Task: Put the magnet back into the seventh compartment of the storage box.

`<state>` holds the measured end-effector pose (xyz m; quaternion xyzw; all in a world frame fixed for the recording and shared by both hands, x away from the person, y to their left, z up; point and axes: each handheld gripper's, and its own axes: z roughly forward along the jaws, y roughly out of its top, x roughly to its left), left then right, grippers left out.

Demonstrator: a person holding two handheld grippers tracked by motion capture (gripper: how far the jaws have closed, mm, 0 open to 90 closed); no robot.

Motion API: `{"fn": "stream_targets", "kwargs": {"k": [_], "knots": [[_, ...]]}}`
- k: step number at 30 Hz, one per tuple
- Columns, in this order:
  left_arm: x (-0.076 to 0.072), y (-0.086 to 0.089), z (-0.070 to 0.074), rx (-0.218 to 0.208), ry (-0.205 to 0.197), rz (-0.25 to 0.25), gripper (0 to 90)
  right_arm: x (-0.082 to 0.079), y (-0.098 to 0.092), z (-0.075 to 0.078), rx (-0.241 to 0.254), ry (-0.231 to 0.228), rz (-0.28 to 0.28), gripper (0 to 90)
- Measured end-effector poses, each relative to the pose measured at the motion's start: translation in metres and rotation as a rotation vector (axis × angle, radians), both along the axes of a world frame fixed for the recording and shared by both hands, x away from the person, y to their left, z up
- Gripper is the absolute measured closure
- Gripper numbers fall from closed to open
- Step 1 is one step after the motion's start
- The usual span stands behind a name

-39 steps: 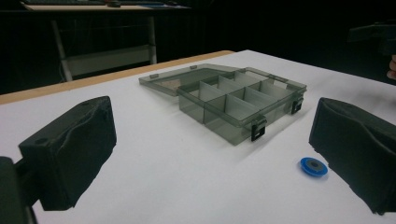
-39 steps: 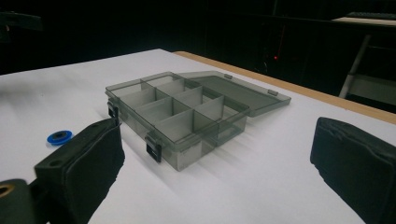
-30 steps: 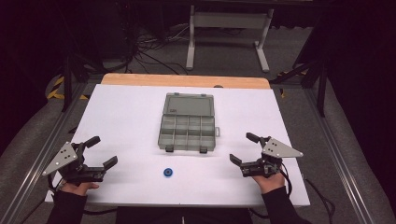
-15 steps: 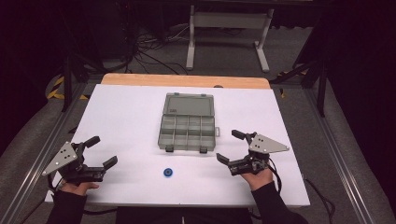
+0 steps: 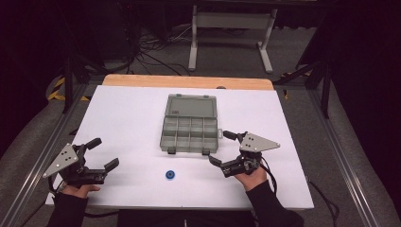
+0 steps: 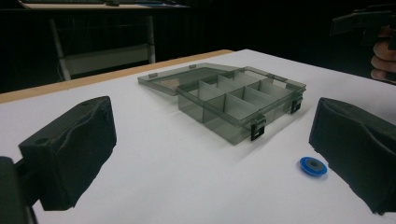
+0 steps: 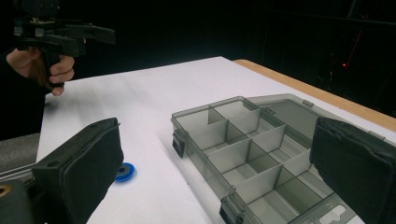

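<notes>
A grey see-through compartment box (image 5: 190, 128) lies open in the middle of the white table, its lid flat behind it; its compartments look bare (image 6: 236, 100) (image 7: 243, 154). A small blue disc (image 5: 170, 175) (image 6: 313, 166) (image 7: 124, 171) rests on the table in front of the box. My left gripper (image 5: 104, 154) stands open near the front left corner, well left of the disc. My right gripper (image 5: 221, 148) is open just off the box's front right corner, with nothing between its jaws.
The white table (image 5: 127, 118) has a wooden strip (image 5: 189, 81) along its far edge. Metal rails (image 5: 340, 156) run along both sides. A white stand (image 5: 229, 28) and cables lie on the floor beyond.
My right gripper has moved left and a little forward, from the right side of the table to the box's front right corner. The left gripper has stayed still.
</notes>
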<state>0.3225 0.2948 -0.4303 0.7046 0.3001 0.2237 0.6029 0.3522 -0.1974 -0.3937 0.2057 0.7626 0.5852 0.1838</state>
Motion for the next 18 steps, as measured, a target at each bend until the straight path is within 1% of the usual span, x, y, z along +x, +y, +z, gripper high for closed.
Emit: {"fn": "stream_targets", "kwargs": {"k": [3, 6, 9, 11, 12, 15, 16, 18], "knots": [[0.000, 0.000, 0.000, 0.002, 0.002, -0.003, 1.2, 0.000, 0.003, 0.001, -0.015, 0.009, -0.005, 3.1], [0.000, 0.000, 0.000, 0.001, 0.002, -0.003, 1.3, 0.002, 0.005, 0.001, -0.030, 0.024, 0.014, 3.1], [0.001, 0.000, 0.000, 0.005, 0.003, -0.004, 1.3, 0.005, 0.005, 0.005, -0.048, 0.044, 0.031, 3.5], [0.001, 0.000, -0.001, 0.003, 0.005, -0.003, 1.3, 0.008, 0.005, 0.010, -0.077, 0.072, 0.041, 4.6], [0.001, 0.000, -0.001, 0.004, 0.006, -0.003, 1.2, 0.009, 0.006, 0.014, -0.101, 0.091, 0.052, 5.7], [0.001, 0.000, -0.001, 0.003, 0.007, -0.001, 1.3, 0.012, 0.007, 0.020, -0.139, 0.116, 0.078, 7.2], [0.001, 0.000, -0.001, 0.003, 0.007, -0.001, 1.3, 0.012, 0.007, 0.020, -0.139, 0.116, 0.078, 7.2], [0.001, 0.000, -0.001, 0.004, 0.008, -0.001, 1.3, 0.013, 0.010, 0.024, -0.193, 0.132, 0.096, 7.2]]}}
